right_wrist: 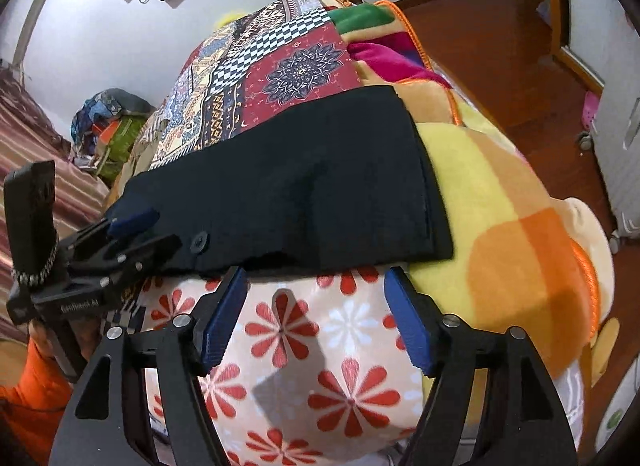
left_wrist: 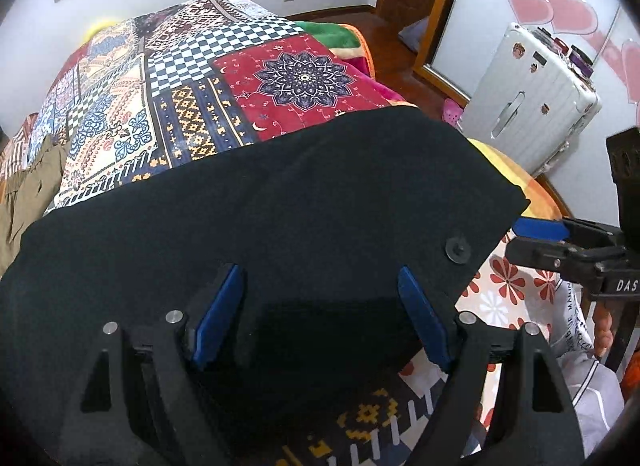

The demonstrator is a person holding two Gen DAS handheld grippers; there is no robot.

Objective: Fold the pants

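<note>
Black pants (left_wrist: 280, 201) lie flat across the near end of the bed, with a black button (left_wrist: 457, 248) by the near right corner. They also show in the right wrist view (right_wrist: 304, 185), button (right_wrist: 199, 242) at the near left. My left gripper (left_wrist: 320, 298) is open, its blue pads over the pants' near edge. It shows in the right wrist view (right_wrist: 132, 234) at the pants' left corner. My right gripper (right_wrist: 316, 294) is open and empty, just short of the pants' near edge, above a flowered sheet (right_wrist: 312, 366). Its fingers (left_wrist: 544, 227) show at the right of the left wrist view.
A patchwork bedspread (left_wrist: 192, 77) covers the bed beyond the pants. A yellow and orange blanket (right_wrist: 500, 234) lies right of them. Olive-brown clothing (left_wrist: 28, 189) lies at the bed's left. A white suitcase (left_wrist: 528, 105) stands on the wooden floor to the right.
</note>
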